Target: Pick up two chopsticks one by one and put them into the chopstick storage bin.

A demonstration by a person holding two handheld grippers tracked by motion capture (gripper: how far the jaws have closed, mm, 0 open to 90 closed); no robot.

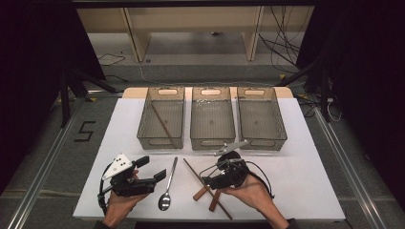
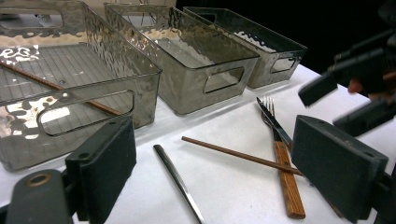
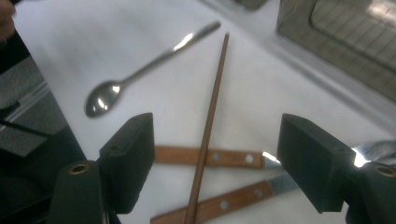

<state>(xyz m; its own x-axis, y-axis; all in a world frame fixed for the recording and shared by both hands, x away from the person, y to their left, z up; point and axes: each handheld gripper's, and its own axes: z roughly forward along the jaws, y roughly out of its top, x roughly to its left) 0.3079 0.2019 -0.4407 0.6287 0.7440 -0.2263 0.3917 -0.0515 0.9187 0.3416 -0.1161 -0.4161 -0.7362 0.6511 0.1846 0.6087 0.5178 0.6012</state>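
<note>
Right hand-held gripper [image 3: 212, 163] hangs low over the cutlery pile at the near edge of the worktop [image 1: 305, 162], jaws spread wide, nothing between the pads yet — the brown chopstick [image 3: 210, 116] runs straight up the gap between them, so that looks like the pick. It lies across two wooden-handled pieces, a knife [image 3: 210, 157] and a fork [image 2: 286, 177], which lifts it a little off the surface and should make it easier to pinch. From above, the same gripper [image 1: 210, 182] sits right on that crossing, hand behind it.

Left hand-held gripper [image 1: 160, 177] rests on the worktop off to the side, jaws open and empty, pointed toward the pile — waiting its turn, by the look of it. Just beside it lies a spoon [image 1: 168, 188], bowl toward the person, apart from the tangle.

Further out, three clear bins stand in a row along the far side. The left bin [image 1: 161, 117] already holds one chopstick [image 1: 160, 121] lying slantwise; the middle bin [image 1: 212, 117] and right bin [image 1: 260, 114] look empty. One bin per kind of cutlery seems the plan, so this chopstick likely belongs with its twin.
</note>
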